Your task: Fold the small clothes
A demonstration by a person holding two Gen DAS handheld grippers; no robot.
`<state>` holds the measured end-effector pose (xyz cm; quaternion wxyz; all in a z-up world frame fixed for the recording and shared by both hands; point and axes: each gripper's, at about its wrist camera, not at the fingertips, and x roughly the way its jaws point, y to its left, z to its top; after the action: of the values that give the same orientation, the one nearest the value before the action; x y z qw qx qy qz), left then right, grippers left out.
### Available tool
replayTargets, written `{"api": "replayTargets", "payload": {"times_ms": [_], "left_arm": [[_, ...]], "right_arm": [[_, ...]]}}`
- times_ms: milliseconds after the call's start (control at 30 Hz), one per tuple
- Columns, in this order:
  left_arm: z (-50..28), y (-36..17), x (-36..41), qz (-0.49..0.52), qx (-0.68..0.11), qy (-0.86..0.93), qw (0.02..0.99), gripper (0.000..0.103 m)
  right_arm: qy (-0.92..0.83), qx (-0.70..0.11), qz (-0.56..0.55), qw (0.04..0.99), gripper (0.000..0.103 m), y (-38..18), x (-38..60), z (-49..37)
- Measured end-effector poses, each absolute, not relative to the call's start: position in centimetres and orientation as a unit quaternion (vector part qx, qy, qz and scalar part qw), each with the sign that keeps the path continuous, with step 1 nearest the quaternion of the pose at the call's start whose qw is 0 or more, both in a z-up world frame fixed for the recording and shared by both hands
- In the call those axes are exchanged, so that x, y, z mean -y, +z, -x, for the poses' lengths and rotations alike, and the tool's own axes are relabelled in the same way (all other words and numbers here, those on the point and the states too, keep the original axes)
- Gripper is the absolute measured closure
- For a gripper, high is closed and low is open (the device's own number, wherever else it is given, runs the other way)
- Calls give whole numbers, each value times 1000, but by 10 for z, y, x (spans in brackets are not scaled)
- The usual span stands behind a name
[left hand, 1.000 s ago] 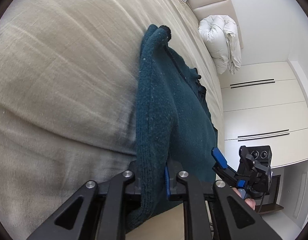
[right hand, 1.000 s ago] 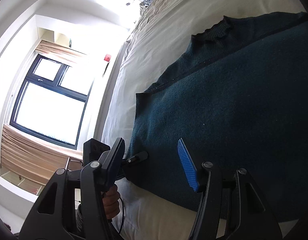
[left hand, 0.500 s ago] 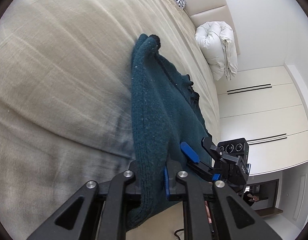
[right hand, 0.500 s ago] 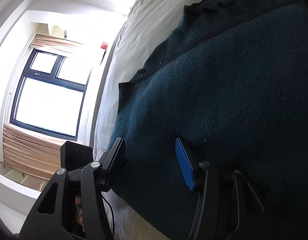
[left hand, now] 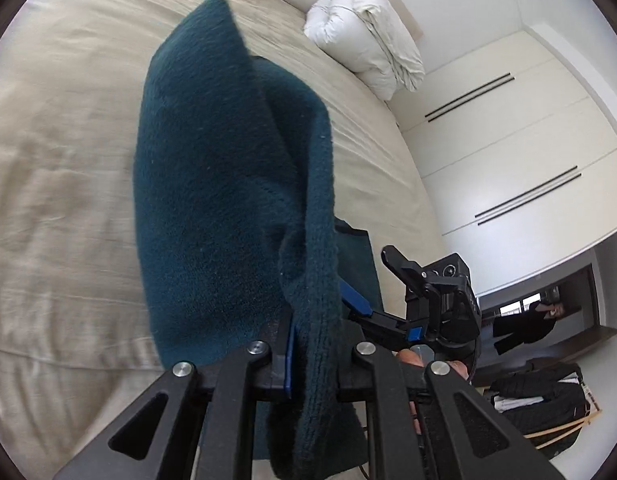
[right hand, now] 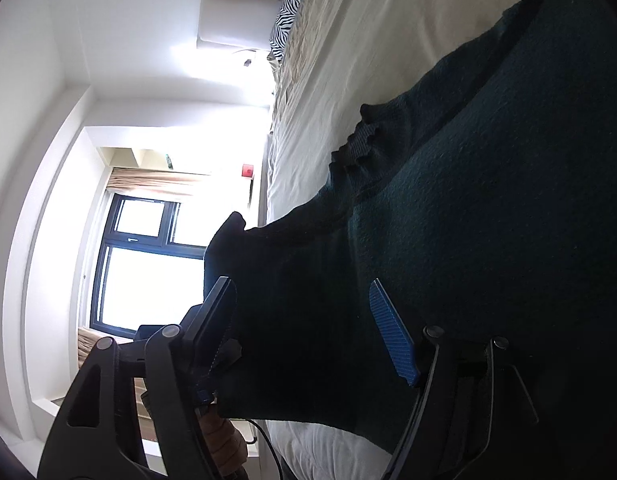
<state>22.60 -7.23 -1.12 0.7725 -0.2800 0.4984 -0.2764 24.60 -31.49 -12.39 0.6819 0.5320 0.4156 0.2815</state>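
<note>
A beige bed (left hand: 68, 184) carries the teal sweater (left hand: 212, 208). The left gripper (left hand: 312, 356) pinches its raised edge. Only the right view shows a window (right hand: 144, 264); the right gripper (right hand: 304, 320), jaws just widening, straddles loose knit.

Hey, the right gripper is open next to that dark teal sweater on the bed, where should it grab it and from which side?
Grip the sweater at its near edge, beside the spot where the left gripper already pinches it. Bring the right gripper, whose jaws have just been opening, in from the foot of the bed, one finger above and one below: there the knit hangs in a thin lifted fold, probably easy to pinch.
</note>
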Motion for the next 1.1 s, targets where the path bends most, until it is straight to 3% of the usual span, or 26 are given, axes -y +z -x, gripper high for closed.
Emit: {"api": "replayTargets", "payload": {"times_ms": [167,267,333,400,733,833,900,1000,1100], "left_arm": [[-238,-37,172,223,-531,-313,755,86],[-236,-55,186,225,-541,-319,745,76],[-228,-56,178,240,-538,-330,738,55],[-220,-48,163,242,-522,-333,747,48],[-195,-52,75,282,-497,-284,770,44],[-188,-58,70,287,-497,-285,768,44],[-184,-58,65,284,-498,-288,767,44],[-179,-60,66,283,-499,-292,765,44],[-178,-61,67,284,-499,-292,765,44]], "right_arm": [[261,-401,-569,669,33,-138,376,-235],[257,-391,-592,657,33,-149,400,-229],[263,-391,-593,653,33,-151,406,-227],[265,-399,-585,654,33,-150,409,-227],[207,-497,-431,724,37,-124,383,-231],[180,-525,-360,750,57,-118,370,-233],[159,-540,-327,759,80,-117,367,-233],[147,-542,-319,763,88,-113,373,-226],[137,-534,-311,774,89,-108,376,-222]]}}
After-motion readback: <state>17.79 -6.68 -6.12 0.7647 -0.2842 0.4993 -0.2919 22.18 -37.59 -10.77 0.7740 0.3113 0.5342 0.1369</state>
